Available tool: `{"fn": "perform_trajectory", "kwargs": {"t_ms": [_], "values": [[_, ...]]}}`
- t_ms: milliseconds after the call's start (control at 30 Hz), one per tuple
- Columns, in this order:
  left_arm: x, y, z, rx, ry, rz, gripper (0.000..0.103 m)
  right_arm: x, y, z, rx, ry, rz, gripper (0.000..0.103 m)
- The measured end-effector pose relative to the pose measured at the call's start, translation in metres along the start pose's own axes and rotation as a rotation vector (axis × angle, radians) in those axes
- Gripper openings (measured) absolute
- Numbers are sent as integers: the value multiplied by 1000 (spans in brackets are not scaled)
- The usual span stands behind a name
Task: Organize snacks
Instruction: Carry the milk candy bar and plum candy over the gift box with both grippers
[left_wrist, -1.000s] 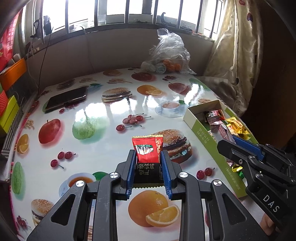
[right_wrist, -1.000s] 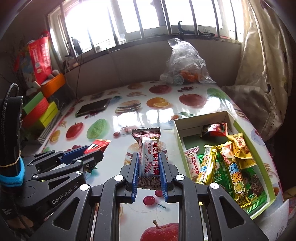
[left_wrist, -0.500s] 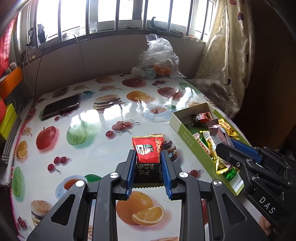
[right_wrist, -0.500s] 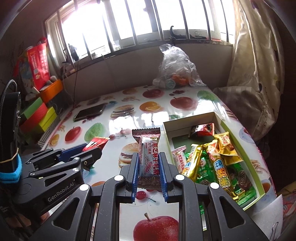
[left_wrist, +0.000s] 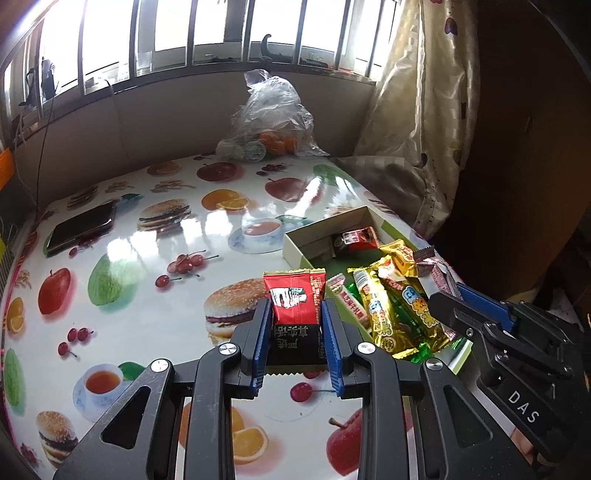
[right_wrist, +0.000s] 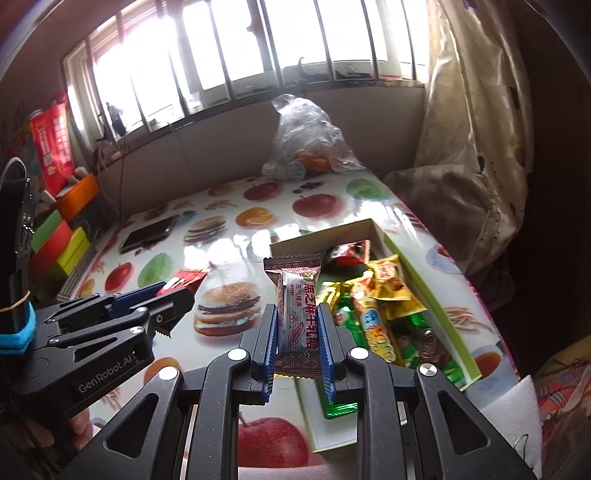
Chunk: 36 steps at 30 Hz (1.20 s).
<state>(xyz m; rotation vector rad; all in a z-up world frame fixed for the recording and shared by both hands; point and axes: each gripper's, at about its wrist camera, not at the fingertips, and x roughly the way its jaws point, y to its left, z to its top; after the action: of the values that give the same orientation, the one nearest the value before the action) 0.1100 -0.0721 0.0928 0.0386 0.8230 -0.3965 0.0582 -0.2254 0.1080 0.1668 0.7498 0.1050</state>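
Observation:
My left gripper (left_wrist: 294, 306) is shut on a red and black snack packet (left_wrist: 295, 314), held above the table just left of the green-edged snack box (left_wrist: 306, 243). My right gripper (right_wrist: 297, 312) is shut on a brown and grey candy bar (right_wrist: 297, 314), held over the near left edge of the same box (right_wrist: 424, 284). Several wrapped snacks (right_wrist: 384, 314) lie inside the box. In the left wrist view the right gripper (left_wrist: 448, 291) shows at the right, over the box. In the right wrist view the left gripper (right_wrist: 177, 291) shows at the left with its red packet (right_wrist: 186, 278).
The table (left_wrist: 147, 258) has a glossy fruit-and-burger print cloth. A phone (left_wrist: 81, 227) lies at the far left, and a clear plastic bag of oranges (left_wrist: 269, 122) stands at the back. Coloured boxes (right_wrist: 59, 236) stack at the left edge. A curtain (left_wrist: 417, 110) hangs at the right.
Both grippers have moved to the right toward the snack box, each keeping its packet. The box now sits closer and larger in both views.

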Motion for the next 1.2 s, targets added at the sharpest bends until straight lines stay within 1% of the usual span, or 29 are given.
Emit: {"fn": "perform_trajectory", "kwargs": {"t_ms": [433,800,1200], "values": [[30,-26,12,27,39,-49,28,3,-41,-3,64,12,-66,20],[51,-36,20,34,68,-62,28,9,-59,-3,91,28,-83,20],[77,-39,25,29,109,-69,28,16,-70,-13,102,57,-103,20]]}}
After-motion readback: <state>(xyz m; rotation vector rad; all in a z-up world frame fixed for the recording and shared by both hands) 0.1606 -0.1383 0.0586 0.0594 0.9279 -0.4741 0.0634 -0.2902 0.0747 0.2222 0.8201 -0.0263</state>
